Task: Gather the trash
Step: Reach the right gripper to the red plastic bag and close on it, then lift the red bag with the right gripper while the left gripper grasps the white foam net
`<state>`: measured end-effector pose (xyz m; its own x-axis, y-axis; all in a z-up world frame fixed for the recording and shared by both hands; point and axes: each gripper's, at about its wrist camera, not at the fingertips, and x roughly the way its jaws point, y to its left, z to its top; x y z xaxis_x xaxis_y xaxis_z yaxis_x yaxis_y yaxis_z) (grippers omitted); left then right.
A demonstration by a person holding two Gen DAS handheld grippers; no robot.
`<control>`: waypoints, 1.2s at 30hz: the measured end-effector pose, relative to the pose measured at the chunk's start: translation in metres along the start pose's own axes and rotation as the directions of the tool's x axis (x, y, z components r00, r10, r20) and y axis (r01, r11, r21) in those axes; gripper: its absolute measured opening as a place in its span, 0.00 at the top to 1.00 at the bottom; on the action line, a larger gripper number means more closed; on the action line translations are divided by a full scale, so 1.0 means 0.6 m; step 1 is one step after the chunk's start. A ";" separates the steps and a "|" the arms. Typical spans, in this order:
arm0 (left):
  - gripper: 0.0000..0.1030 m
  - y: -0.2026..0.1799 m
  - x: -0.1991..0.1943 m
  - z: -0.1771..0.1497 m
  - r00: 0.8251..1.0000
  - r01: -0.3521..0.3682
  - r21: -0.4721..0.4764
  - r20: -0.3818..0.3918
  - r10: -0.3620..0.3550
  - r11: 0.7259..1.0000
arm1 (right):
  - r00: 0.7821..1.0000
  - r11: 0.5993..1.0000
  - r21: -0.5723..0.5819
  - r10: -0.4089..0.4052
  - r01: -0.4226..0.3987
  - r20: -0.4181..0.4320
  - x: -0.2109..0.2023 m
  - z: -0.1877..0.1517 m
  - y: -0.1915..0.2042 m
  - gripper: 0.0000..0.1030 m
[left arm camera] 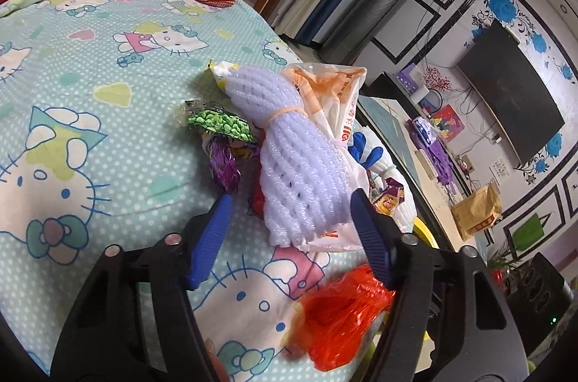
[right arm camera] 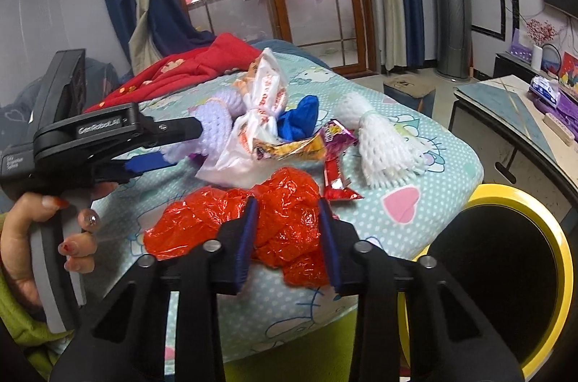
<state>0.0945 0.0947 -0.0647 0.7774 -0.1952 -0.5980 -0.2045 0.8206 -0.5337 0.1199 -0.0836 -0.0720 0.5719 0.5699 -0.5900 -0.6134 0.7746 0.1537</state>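
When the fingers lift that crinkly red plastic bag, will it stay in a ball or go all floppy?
The red plastic bag will probably go floppy: it is thin, crumpled film with loose folds spreading left of the right gripper. It looks very light, so it should lift easily. The film may be slippery, so a shallow pinch might let it slide out.

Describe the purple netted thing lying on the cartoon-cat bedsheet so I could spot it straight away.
Start at the pale green bedsheet printed with cartoon cats and find the heap of litter near its edge. On top lies a lilac foam-mesh fruit sleeve bundle, between the left gripper's blue fingers. Unlike the white foam-net bundle further along, it is lilac and cinched by a tan rubber band.
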 end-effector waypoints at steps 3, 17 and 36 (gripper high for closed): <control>0.54 -0.002 -0.003 -0.002 1.000 0.012 0.004 -0.004 -0.012 1.000 | 1.000 1.000 -0.026 0.009 -0.009 0.001 -0.002 -0.001 0.010 0.76; 0.86 -0.026 -0.038 -0.001 0.997 0.074 0.061 0.024 -0.075 0.995 | 0.999 0.997 -0.068 0.035 -0.033 0.018 -0.013 -0.001 0.026 0.84; 0.91 -0.087 -0.104 0.010 0.981 0.099 0.225 0.143 -0.133 0.969 | 0.982 1.000 -0.020 0.027 -0.023 0.185 -0.084 0.038 -0.009 0.88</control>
<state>0.0600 0.0670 0.0041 0.8745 -0.2240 -0.4302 0.0124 0.8970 -0.4418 0.1068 -0.1103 -0.0252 0.6463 0.6313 -0.4287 -0.6375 0.7554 0.1513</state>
